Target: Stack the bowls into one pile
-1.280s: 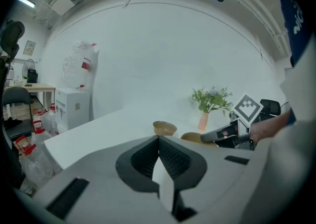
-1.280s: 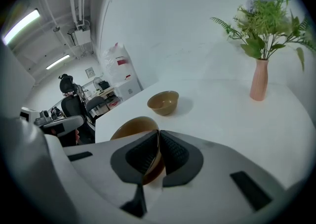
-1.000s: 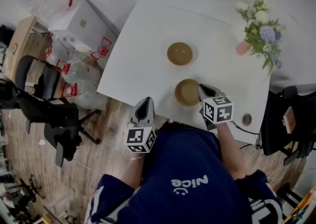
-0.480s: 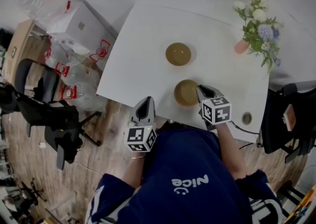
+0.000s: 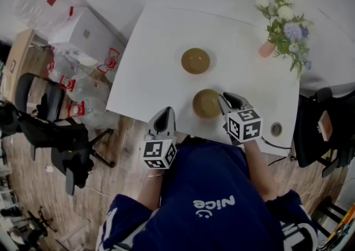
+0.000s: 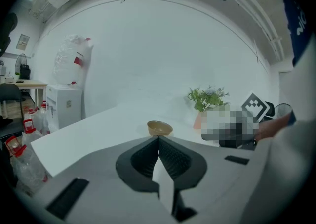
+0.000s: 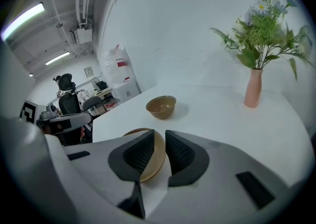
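The right gripper [image 5: 224,99] just opened its jaws around the lower bowl [image 5: 206,103]; left gripper [image 5: 163,114] closed, empty. upper bowl [image 5: 195,60] sits apart, nothing stacked.

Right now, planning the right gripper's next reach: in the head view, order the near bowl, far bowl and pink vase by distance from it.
From the right gripper:
1. Near bowl, its rim between the jaws, which have just been opening.
2. Far bowl, mid-table, beyond the first.
3. Pink vase, far right corner.

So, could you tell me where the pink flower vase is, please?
In the head view the pink flower vase stands near the far right corner of the table, right of the far bowl.
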Motion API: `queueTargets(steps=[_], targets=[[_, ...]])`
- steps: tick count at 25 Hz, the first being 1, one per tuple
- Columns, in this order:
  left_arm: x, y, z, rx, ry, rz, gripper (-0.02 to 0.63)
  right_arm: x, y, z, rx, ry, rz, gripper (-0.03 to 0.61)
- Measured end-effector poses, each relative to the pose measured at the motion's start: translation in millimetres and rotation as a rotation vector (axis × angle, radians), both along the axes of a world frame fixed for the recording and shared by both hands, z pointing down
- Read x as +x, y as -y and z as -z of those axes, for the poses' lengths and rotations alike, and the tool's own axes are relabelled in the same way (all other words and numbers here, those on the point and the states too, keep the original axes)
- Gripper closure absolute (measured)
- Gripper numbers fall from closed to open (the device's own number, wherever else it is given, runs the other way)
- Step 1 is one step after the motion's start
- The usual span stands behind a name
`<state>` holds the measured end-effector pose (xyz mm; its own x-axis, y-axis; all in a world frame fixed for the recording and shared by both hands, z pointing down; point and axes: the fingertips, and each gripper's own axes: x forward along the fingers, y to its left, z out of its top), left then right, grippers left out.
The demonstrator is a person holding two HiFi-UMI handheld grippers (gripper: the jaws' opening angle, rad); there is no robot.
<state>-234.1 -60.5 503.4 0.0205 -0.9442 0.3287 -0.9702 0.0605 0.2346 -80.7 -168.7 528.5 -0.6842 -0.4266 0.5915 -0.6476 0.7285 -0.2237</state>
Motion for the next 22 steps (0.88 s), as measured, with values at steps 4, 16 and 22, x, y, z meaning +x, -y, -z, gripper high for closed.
queueTargets(steps=[4, 16, 22], targets=[[2, 14, -5, -0.021, -0.009, -0.028, 0.595, 7, 1, 4, 0.005, 0.006, -0.040, 0.503], [-15, 75, -4, -0.049, -0.060, -0.079, 0.592, 21, -12, 16, 0.050, 0.031, -0.123, 0.503], [-14, 105, -8, -0.077, -0.110, -0.138, 0.462, 31, -10, 22, 0.063, 0.042, -0.165, 0.503]])
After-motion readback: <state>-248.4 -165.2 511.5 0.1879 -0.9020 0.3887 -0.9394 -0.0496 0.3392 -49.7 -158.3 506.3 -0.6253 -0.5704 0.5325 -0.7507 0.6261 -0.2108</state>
